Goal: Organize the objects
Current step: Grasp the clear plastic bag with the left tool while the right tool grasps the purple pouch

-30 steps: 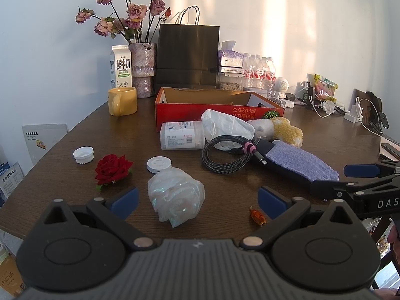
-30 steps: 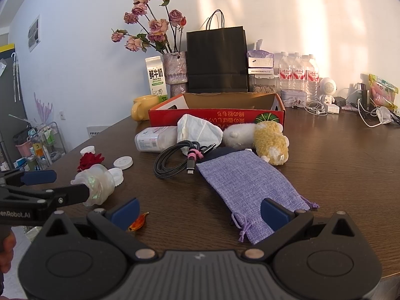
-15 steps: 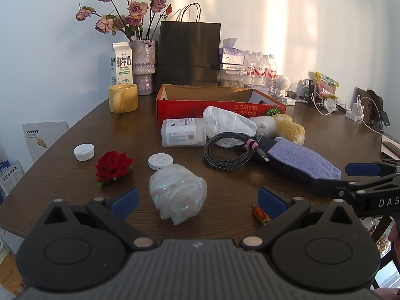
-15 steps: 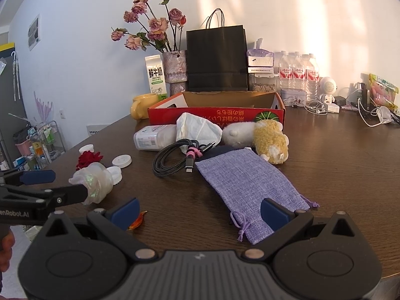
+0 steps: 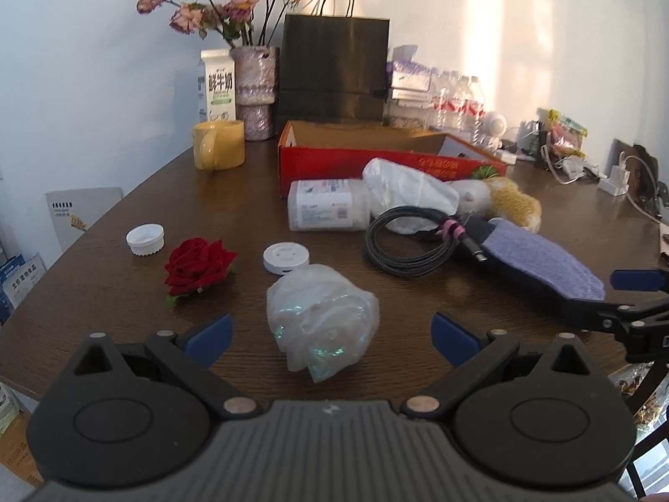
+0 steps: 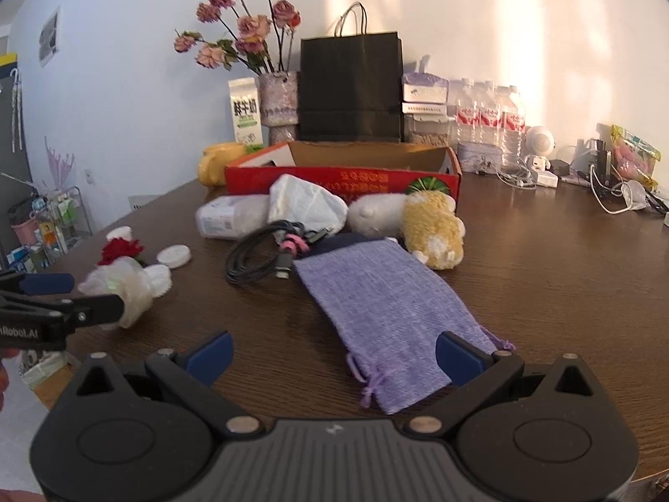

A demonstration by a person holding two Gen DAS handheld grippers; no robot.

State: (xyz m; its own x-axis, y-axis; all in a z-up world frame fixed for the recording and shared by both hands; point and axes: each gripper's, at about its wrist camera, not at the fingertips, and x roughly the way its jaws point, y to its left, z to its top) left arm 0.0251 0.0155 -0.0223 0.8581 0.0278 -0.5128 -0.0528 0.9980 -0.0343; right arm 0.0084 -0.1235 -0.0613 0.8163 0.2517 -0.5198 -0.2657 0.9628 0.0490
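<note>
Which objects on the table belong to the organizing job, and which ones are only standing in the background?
For the job: crumpled plastic bag, red rose, white lid, coiled cable, purple pouch, plush toy, white bottle, red box.

Background: black paper bag, milk carton, yellow mug, water bottles.

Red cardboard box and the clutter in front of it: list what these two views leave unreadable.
- Red cardboard box: both views, its near wall hides the floor, so contents are unknown.
- White bottle: both views, label print too small to read.
- Crumpled plastic bag: left view, cloudy film hides what is inside.
- Purple pouch: right view, right claw covers its near end.
</note>
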